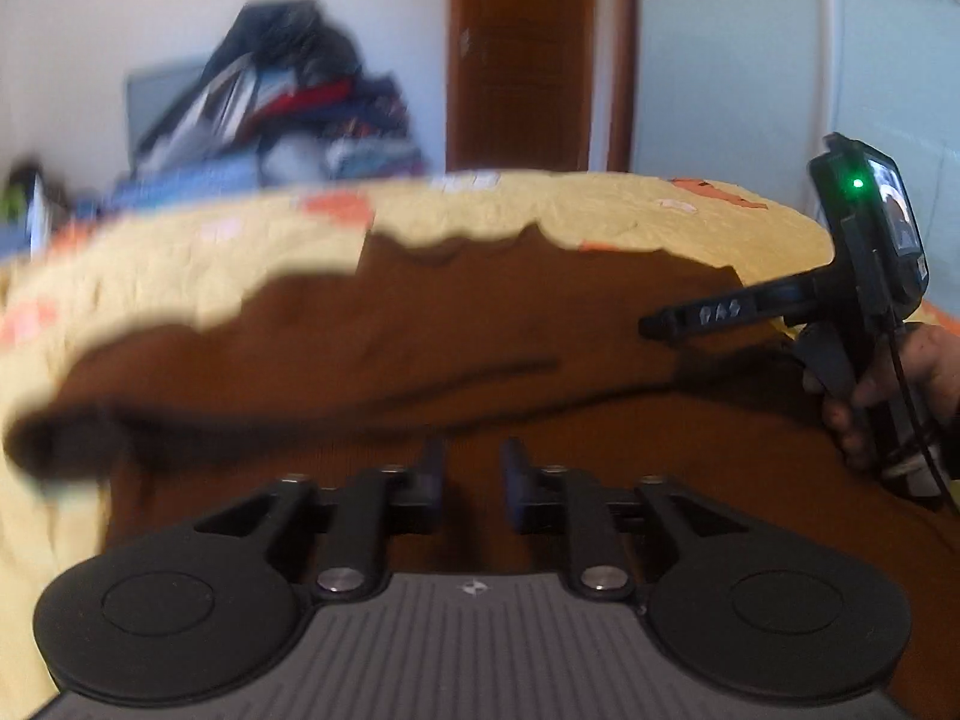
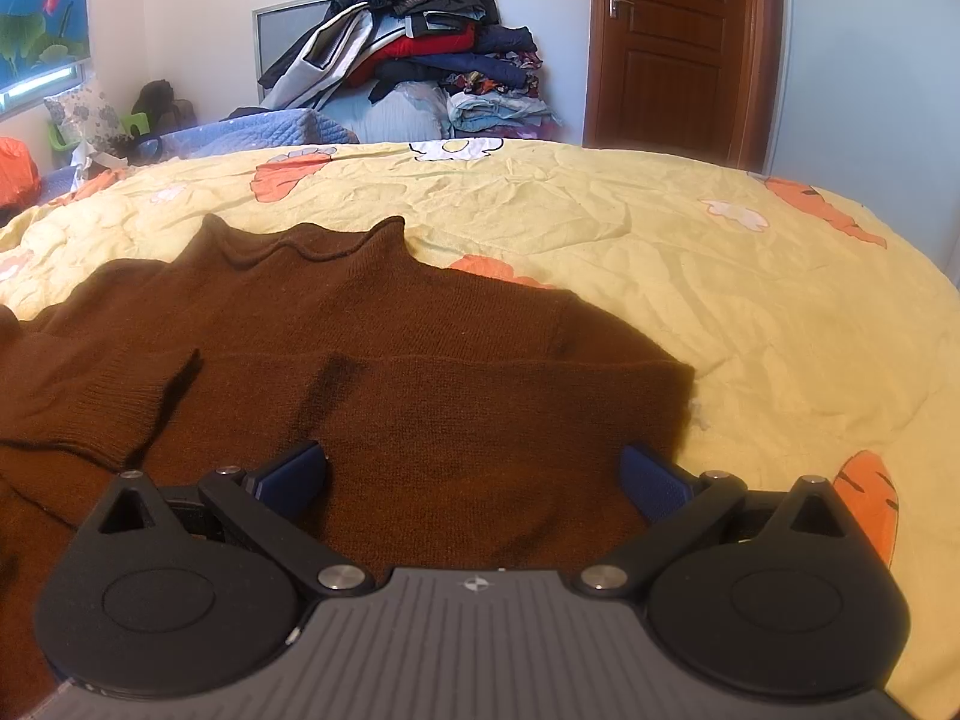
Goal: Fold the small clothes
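Note:
A brown knitted sweater (image 2: 420, 360) lies flat on the yellow bedcover (image 2: 720, 276), collar (image 2: 300, 246) at the far side and one sleeve (image 2: 90, 396) folded in across the body. My right gripper (image 2: 474, 474) hovers over its near right part, jaws wide open and nothing between them. The left wrist view is blurred. There the sweater (image 1: 480, 330) fills the middle, and my left gripper (image 1: 474, 468) is low over it, its fingers a small gap apart with no fabric pinched. The right gripper (image 1: 657, 325), held by a hand (image 1: 870, 396), shows at the right.
A tall pile of clothes and bedding (image 2: 420, 48) stands against the back wall beyond the bed. A brown door (image 2: 672, 42) is at the back right. A blue quilt (image 2: 264, 126) lies at the far left. Bare yellow cover lies to the right of the sweater.

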The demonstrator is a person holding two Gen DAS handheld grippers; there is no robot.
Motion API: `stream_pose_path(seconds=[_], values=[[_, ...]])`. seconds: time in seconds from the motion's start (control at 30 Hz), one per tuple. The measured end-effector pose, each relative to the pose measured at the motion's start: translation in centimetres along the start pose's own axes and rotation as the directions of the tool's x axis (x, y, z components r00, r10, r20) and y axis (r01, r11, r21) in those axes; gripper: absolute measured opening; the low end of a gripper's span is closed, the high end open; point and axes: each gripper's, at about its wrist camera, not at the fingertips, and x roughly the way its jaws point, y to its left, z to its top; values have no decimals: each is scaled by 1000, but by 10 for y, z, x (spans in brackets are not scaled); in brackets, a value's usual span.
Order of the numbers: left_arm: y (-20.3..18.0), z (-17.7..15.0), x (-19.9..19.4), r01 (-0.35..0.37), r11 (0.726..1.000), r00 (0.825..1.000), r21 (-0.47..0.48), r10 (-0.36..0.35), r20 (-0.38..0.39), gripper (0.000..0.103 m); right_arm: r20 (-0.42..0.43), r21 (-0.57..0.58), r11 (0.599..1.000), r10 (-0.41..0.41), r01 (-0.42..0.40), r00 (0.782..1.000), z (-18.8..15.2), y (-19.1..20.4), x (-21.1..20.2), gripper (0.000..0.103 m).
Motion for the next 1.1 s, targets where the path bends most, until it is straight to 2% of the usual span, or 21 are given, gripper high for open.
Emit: stream_pose_path(seconds=[0.03, 0.07, 0.1, 0.17, 0.2, 0.23, 0.27, 0.3, 0.33, 0.37, 0.43, 0.5, 0.53, 0.63, 0.67, 0.7, 0.73, 0.77, 0.87, 1.0, 1.1], values=[[7, -5, -1, -6, 999, 1000, -46, 6, -3, 62, -1, -1, 1000, 0, 0, 1000, 0, -1, 0, 103], [15, -11, -3, -23, 995, 1000, -93, 23, -1, 74, -2, -1, 1000, 1, -1, 1000, 0, -1, 0, 103], [23, -14, -7, -28, 988, 1000, -153, 29, 4, 79, -6, -2, 1000, 4, -4, 1000, 1, 0, 0, 103], [41, -20, -17, 14, 963, 998, -270, 5, 68, 82, -30, 14, 1000, 7, -7, 1000, 10, 0, -4, 100], [49, -23, -18, 15, 945, 997, -327, 12, 80, 86, -21, 61, 998, 28, -27, 999, 17, 0, -12, 99], [55, -24, -17, 7, 929, 997, -369, 22, 75, 86, 12, 133, 987, 87, -88, 996, 24, -2, -22, 100], [61, -25, -15, 6, 914, 997, -405, 24, 68, 86, 40, 212, 960, 176, -180, 984, 31, -3, -31, 103], [65, -27, -17, 17, 907, 996, -422, 19, 82, 87, 44, 295, 911, 287, -287, 957, 38, -3, -33, 103], [66, -28, -18, 22, 904, 996, -427, 16, 86, 88, 22, 363, 856, 387, -368, 922, 44, 1, -28, 103], [66, -29, -19, 24, 907, 996, -421, 13, 86, 88, -17, 416, 811, 459, -411, 888, 48, 6, -19, 101], [67, -29, -21, 24, 914, 997, -404, 10, 82, 90, -108, 474, 779, 514, -411, 851, 53, 20, 4, 94], [71, -27, -20, 39, 913, 996, -406, -4, 86, 93, -177, 504, 775, 524, -380, 833, 53, 31, 25, 77], [72, -27, -19, 48, 909, 996, -413, -12, 91, 94, -202, 510, 777, 526, -369, 826, 53, 37, 32, 76], [75, -26, -14, 76, 899, 994, -432, -33, 107, 97, -213, 491, 790, 518, -367, 829, 57, 51, 36, 77], [75, -25, -11, 83, 897, 993, -435, -39, 110, 98, -213, 492, 787, 524, -373, 824, 58, 53, 38, 73], [73, -25, -10, 87, 895, 993, -437, -42, 112, 99, -219, 487, 788, 527, -376, 821, 59, 56, 39, 55], [74, -25, -10, 89, 894, 993, -438, -43, 114, 99, -236, 474, 797, 524, -374, 818, 58, 59, 41, 42], [73, -25, -10, 90, 894, 992, -439, -44, 115, 99, -262, 457, 813, 512, -362, 818, 56, 63, 43, 19], [73, -25, -10, 92, 893, 992, -441, -45, 117, 99, -262, 421, 827, 503, -372, 823, 53, 68, 43, 17], [71, -25, -10, 90, 894, 992, -439, -43, 116, 99, -172, 423, 788, 555, -448, 814, 71, 56, 19, 16], [71, -26, -11, 90, 894, 992, -440, -42, 117, 99, -90, 415, 770, 566, -486, 820, 89, 26, -8, 16]])
